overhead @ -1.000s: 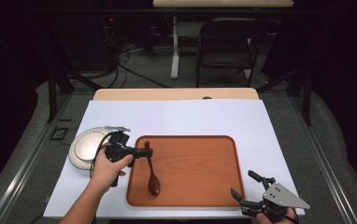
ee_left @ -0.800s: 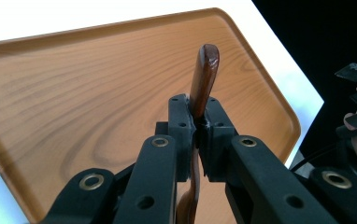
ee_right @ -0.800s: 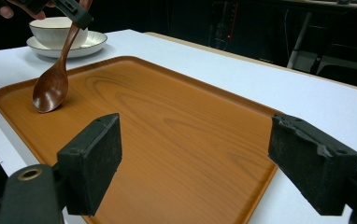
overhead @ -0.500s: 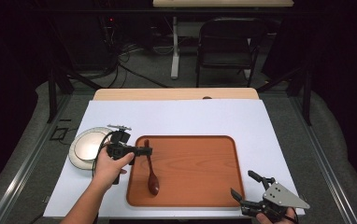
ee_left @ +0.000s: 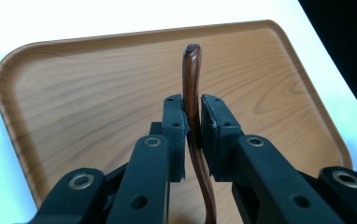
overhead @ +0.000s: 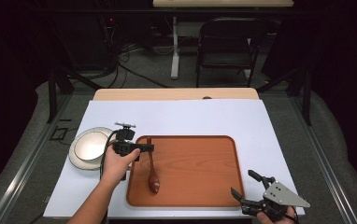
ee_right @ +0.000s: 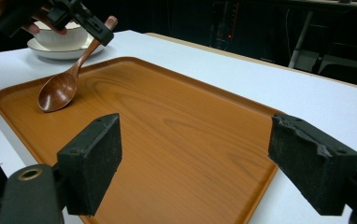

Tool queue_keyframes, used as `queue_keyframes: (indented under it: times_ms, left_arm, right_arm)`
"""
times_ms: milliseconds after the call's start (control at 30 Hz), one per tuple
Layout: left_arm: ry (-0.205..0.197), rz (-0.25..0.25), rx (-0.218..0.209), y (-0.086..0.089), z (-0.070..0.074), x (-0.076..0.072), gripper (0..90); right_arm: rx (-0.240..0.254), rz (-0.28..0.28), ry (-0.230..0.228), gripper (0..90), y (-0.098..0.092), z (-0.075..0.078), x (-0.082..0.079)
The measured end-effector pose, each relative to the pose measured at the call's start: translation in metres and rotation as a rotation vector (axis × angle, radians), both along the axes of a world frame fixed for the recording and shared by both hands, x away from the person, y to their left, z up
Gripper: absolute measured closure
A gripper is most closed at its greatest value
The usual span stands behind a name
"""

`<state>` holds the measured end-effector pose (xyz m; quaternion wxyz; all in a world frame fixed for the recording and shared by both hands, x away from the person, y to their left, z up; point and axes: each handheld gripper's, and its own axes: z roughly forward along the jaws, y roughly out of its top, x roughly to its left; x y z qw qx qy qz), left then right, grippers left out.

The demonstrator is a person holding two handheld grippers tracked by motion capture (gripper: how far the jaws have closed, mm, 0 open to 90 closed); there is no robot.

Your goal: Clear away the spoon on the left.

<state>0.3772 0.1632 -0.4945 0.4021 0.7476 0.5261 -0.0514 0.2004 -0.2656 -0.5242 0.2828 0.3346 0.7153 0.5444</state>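
A: Wooden spoon on the brown tray, left side. Bowl end rests on the tray floor, handle angled up. Left claw is pinching the handle near its top end, pads pressed against both sides.

B: Grip looks narrow. Risk?

A: Handle is slim, rounded and glossy. Held that far from the bowl, the heavy end could swing down and pivot the spoon between the pads once it comes off the tray. It could slide out altogether if the squeeze is light.

B: Anything nearby to hit?

A: White bowl on its plate sits just beside the left hand, on the white tabletop. A swinging spoon might clip its rim.

B: Right side?

A: Right claw hangs at the tray's near right corner, jaws spread wide, holding nothing. Well apart from the spoon, so no clash likely.
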Motion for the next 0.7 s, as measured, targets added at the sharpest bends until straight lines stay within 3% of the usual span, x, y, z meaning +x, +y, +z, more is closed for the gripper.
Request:
queue_keyframes:
  times_ms: [367,567,700]
  left_arm:
    - [0.015,0.050,0.019,-0.002,-0.005,0.003,76.8]
    - [0.043,0.115,0.046,-0.005,-0.017,0.010,74.1]
    - [0.035,0.137,0.067,-0.009,-0.024,0.013,73.4]
  right_arm:
    - [0.002,0.008,-0.005,17.1,0.001,0.001,-0.001]
    - [-0.003,0.007,-0.008,17.1,0.002,0.002,-0.002]
    - [-0.004,0.006,-0.007,17.1,0.001,0.002,-0.002]
